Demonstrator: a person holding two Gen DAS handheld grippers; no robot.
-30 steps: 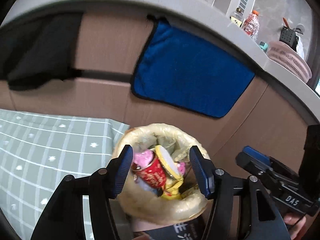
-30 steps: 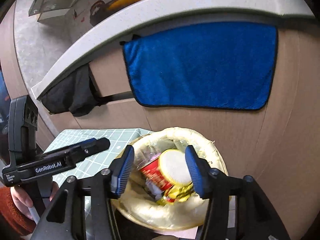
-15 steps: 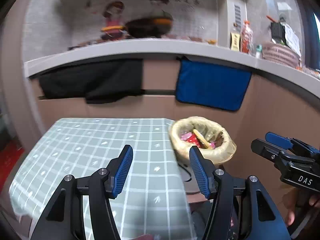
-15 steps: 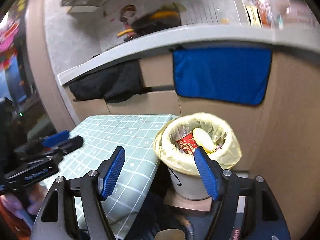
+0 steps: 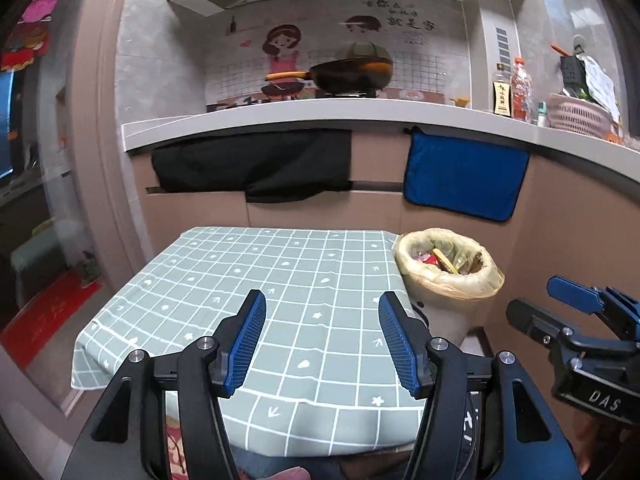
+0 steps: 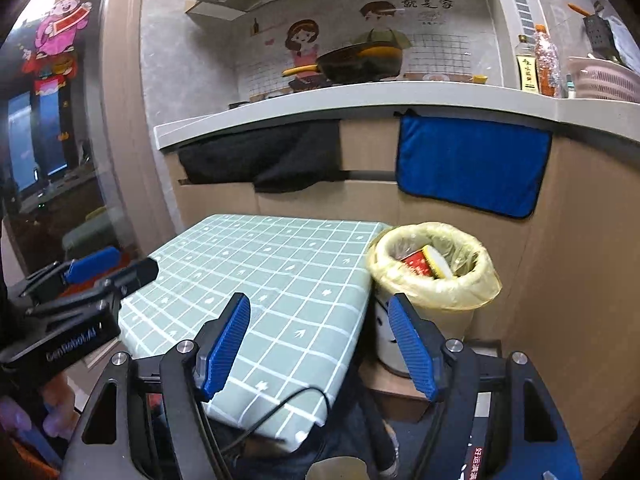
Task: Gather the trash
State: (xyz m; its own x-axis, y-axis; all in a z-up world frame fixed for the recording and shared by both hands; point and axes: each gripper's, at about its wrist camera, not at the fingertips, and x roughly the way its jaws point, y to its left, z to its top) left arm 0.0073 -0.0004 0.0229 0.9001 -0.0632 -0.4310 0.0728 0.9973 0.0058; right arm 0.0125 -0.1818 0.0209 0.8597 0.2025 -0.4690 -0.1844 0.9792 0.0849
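Note:
A bin lined with a yellow bag (image 5: 448,285) (image 6: 434,289) stands on the floor at the right end of a table. Inside it lie a red cup with a pale lid (image 6: 422,263) (image 5: 434,258) and other wrappers. My left gripper (image 5: 322,297) hovers open over the near part of the green checked tablecloth (image 5: 280,276), with nothing between its blue pads. My right gripper (image 6: 318,300) is open and empty too, above the table's right corner (image 6: 280,272), left of and short of the bin. Each gripper shows in the other's view: right gripper (image 5: 550,305), left gripper (image 6: 116,266).
Behind the table runs a kitchen counter (image 5: 360,114) with a wok (image 5: 348,74), bottles (image 5: 520,92) and a pink basket (image 5: 576,116). A blue towel (image 5: 464,178) and a black cloth (image 5: 256,168) hang on the cabinet front. A black cable (image 6: 280,404) crosses the table's near corner.
Both grippers have drawn back from right above the bin, so it now sits small at the right and the table has come into view. The right jaws stand wider than a second ago.

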